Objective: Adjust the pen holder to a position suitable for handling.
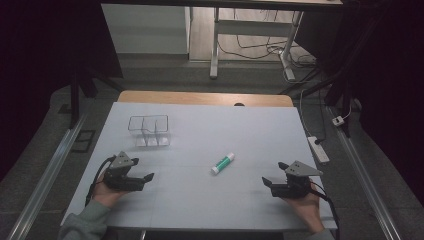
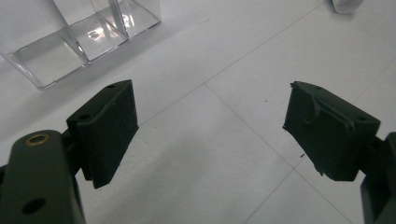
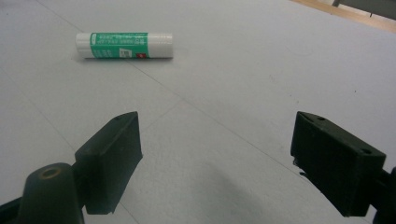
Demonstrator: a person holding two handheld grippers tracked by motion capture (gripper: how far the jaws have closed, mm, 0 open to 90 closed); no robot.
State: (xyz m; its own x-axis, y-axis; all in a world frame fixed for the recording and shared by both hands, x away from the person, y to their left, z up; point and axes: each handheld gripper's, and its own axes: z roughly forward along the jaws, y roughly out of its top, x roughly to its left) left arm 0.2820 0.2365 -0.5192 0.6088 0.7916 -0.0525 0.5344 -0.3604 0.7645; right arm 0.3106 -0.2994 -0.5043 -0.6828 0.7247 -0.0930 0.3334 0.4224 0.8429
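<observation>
A green-and-white glue stick lies on its side near the middle of the white table top. At the back left stands a clear plastic organizer with dividers, nothing visible inside. My left gripper rests low at the front left, jaws wide open over bare surface, just in front of the organizer. At the front right, my right gripper is open too and faces the glue stick from a short distance. The stick's white end peeks into the left gripper view's top right corner.
A strip of wooden table edge shows beyond the white sheet. On the floor to the right lies a power strip with cables. White desk legs stand farther back. Metal rails run along both sides.
</observation>
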